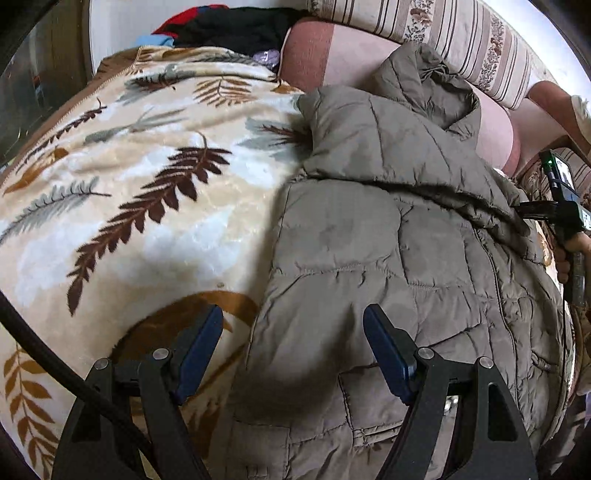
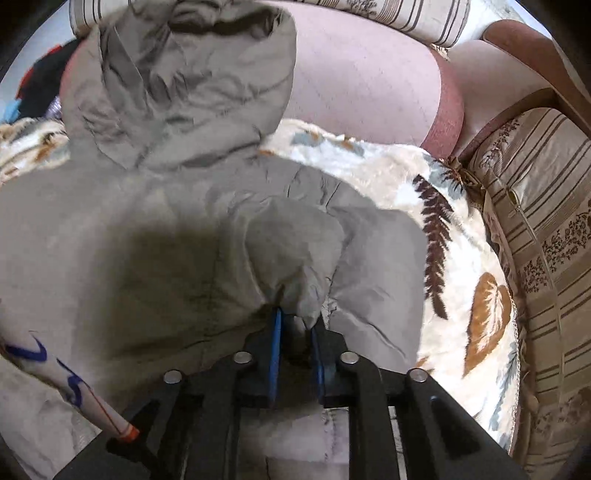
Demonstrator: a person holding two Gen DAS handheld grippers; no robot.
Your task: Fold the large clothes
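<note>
An olive-grey quilted jacket (image 1: pixel 388 240) lies spread on a leaf-patterned blanket (image 1: pixel 129 184), its hood (image 1: pixel 424 81) resting against the sofa back. My left gripper (image 1: pixel 293 332) hovers open over the jacket's left edge, one finger above the blanket and the other above the quilting, with nothing pinched. In the right wrist view, my right gripper (image 2: pixel 295 325) is shut on a bunched fold of the jacket (image 2: pixel 147 229), and the hood (image 2: pixel 184 74) lies beyond it. A hand (image 1: pixel 569 254) holds that gripper's handle at the jacket's right side.
A pile of black and red clothes (image 1: pixel 229 26) sits at the back left. A pink sofa back (image 2: pixel 362 81) and striped cushions (image 2: pixel 546 221) close off the back and right. A black cable (image 1: pixel 37 350) runs by my left gripper. Blanket (image 2: pixel 461 258) shows right of the jacket.
</note>
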